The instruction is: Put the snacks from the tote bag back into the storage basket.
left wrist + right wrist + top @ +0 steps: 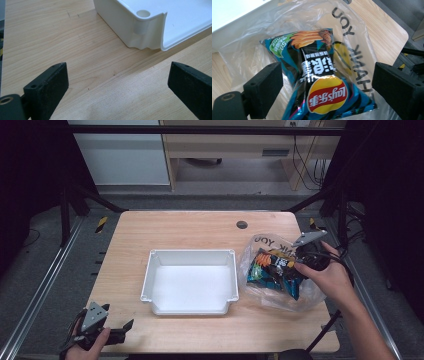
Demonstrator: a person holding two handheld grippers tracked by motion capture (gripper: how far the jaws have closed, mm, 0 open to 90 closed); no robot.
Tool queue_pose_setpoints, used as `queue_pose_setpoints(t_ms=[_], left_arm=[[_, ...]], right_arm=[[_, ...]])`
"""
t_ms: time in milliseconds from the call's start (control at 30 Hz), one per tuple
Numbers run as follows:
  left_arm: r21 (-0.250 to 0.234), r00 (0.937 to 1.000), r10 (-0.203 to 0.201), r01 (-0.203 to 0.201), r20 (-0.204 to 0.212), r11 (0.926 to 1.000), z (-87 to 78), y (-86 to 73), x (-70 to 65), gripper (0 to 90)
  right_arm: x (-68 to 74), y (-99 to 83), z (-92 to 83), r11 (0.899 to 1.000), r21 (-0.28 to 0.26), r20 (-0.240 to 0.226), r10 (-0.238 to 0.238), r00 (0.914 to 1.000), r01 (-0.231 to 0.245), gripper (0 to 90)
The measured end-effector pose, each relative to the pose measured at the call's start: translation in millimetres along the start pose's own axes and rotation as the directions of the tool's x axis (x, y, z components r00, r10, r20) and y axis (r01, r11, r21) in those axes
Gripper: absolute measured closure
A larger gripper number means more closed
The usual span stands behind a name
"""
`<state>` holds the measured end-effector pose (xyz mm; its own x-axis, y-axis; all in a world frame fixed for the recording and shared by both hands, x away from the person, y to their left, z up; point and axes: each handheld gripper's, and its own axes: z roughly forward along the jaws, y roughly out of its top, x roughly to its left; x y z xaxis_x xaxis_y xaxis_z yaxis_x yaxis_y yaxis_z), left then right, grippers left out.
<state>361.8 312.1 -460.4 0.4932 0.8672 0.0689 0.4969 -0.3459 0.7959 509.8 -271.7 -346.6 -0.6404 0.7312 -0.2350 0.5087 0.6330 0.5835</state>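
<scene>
We record the right gripper (324, 82), jaws spread, over the chip bag (319, 75) inside its clear plastic bag (260, 245); the left gripper (117, 82), jaws spread, idles near the white tray (192, 256).

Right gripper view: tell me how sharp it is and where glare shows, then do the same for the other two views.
Right gripper view: chip packet sharp and glossy, plastic bag shiny, black jaws slightly soft. Left gripper view: tray bright, nearly washed out; table grain crisp, with a pale sheen near the bottom. High view: evenly lit table, dark surroundings, faint barrel distortion.

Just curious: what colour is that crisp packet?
Mostly blue and black crisp packet, red-and-yellow logo; clearest in right gripper view.
</scene>
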Motion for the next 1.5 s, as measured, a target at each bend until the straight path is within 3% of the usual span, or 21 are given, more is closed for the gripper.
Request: queue_pose_setpoints(t_ms=[167,300,333,533,767,1100,1333,1500], left_arm=[[0.000,0.9999,-0.007,0.007,-0.013,1.0000,-2.7,-2.4,1.8,2.8],[-0.012,0.9997,-0.016,0.016,-0.021,0.9998,-4.8,-1.7,3.9,2.8],[-0.010,0.9997,-0.010,0.010,-0.024,0.9999,-4.1,-1.0,3.6,2.8],[-0.004,0.9997,-0.006,0.006,-0.026,1.0000,-3.1,-1.3,2.4,2.8],[-0.004,0.9998,-0.002,0.002,-0.021,1.0000,-2.8,-0.7,2.3,2.8],[-0.002,0.9999,-0.001,0.001,-0.012,1.0000,-1.1,-0.5,1.1,2.8],[0.000,0.9999,0.006,-0.006,-0.009,1.0000,-1.1,0.0,-0.2,2.8],[0.010,1.0000,0.008,-0.008,-0.003,0.9999,0.9,-0.4,0.1,2.9]], right_arm=[[-5.2,8.3,1.9,0.999,0.006,0.006,-0.032,0.9995,0.032,12.2],[-5.3,14.3,10.3,0.997,0.063,-0.014,-0.054,0.9985,0.054,8.6],[-2.6,16.2,14.7,0.994,0.094,-0.033,-0.059,0.9977,0.062,7.4],[3.3,19.2,22.0,0.984,0.138,-0.082,-0.105,0.9910,0.116,6.0],[0.8,21.7,37.4,0.972,0.184,-0.100,-0.128,0.9868,0.144,6.5],[-1.1,22.1,64.0,0.959,0.243,-0.125,-0.121,0.9848,0.148,7.0],[-3.8,18.2,72.8,0.956,0.254,-0.139,-0.111,0.9841,0.144,6.3],[-1.5,16.9,80.1,0.948,0.280,-0.146,-0.114,0.9827,0.152,6.7]])
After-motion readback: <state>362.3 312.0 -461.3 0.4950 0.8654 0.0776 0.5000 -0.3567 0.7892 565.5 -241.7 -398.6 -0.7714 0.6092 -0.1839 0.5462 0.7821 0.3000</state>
